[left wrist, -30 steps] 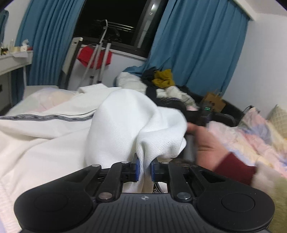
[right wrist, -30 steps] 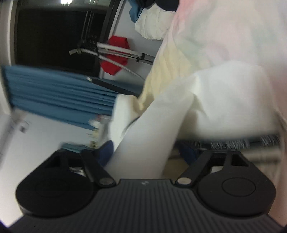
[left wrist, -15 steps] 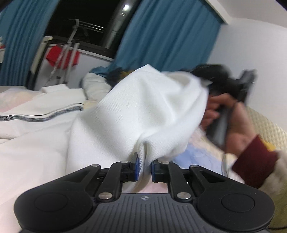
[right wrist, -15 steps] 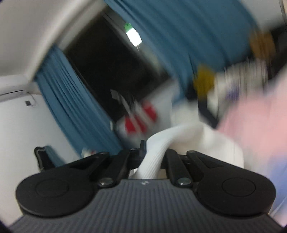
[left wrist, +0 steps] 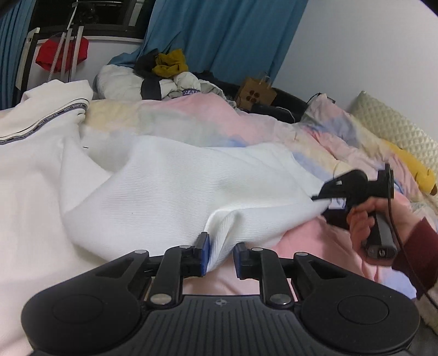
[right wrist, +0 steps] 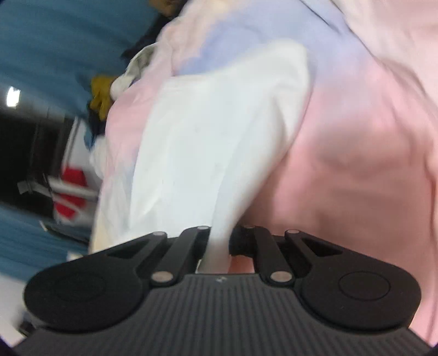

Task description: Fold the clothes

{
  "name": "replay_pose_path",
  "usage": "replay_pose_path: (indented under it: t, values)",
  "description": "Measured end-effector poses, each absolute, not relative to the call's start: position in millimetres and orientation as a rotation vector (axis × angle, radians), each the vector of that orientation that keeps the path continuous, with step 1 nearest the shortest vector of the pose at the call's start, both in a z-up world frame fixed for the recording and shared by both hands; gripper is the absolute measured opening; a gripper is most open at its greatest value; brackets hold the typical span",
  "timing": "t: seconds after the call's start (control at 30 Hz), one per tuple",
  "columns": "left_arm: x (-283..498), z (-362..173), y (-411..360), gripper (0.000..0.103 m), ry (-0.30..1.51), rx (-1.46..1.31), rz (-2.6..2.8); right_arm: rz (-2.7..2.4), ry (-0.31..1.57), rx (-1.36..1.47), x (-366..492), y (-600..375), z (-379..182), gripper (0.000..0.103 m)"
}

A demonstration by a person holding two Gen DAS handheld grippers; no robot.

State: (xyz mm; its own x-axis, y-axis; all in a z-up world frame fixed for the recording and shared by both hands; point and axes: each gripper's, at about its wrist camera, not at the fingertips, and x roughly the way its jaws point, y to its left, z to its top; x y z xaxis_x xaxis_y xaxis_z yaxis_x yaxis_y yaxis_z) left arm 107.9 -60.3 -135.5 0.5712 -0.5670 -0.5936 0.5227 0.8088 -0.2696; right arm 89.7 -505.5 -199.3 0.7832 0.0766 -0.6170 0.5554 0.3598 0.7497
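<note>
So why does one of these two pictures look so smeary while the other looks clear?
Right wrist view: motion blur smears the white garment, pink bedding and blue curtain. Left wrist view: mostly sharp under indoor light with a dark window, fisheye bending at the edges; only the right gripper and hand blur slightly.

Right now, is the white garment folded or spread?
Spread, not folded: the white garment lies stretched over the bed between the opening left gripper and the shut right gripper.
</note>
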Motion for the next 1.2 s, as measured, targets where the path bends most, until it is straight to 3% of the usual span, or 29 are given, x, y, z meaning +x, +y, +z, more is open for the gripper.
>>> replay_pose_path:
  t: [0.1,0.2,0.4,0.5,0.57,0.73,0.83,1.03,1.2]
  values:
    - [99,-124,-49,0.024,0.713,-0.071,-0.615,-0.316,0.606,1.091,95,-502,-187,0.006]
    - [77,-103,-26,0.04,0.71,-0.149,-0.573,-0.307,0.603,1.059,94,-503,-186,0.006]
    - [63,-90,46,0.048,0.852,-0.455,-0.312,-0.321,0.599,1.077,103,-507,-187,0.006]
    - [58,-104,93,0.06,0.939,-0.698,-0.182,-0.305,0.505,1.054,100,-501,-168,0.006]
    - [54,-117,120,0.063,0.992,-0.841,-0.111,-0.298,0.433,0.991,109,-499,-149,0.006]
    - [53,-137,147,0.079,1.042,-0.96,0.005,-0.36,0.204,0.875,108,-513,-115,0.006]
    - [61,-161,147,0.079,1.075,-1.065,0.031,-0.41,0.169,0.905,108,-534,-122,0.006]
    - [78,-204,151,0.077,1.025,-1.292,0.156,-0.439,0.284,0.904,130,-551,-147,0.006]
    - [75,-200,168,0.052,0.922,-1.378,0.224,-0.427,0.302,0.938,131,-554,-159,0.006]
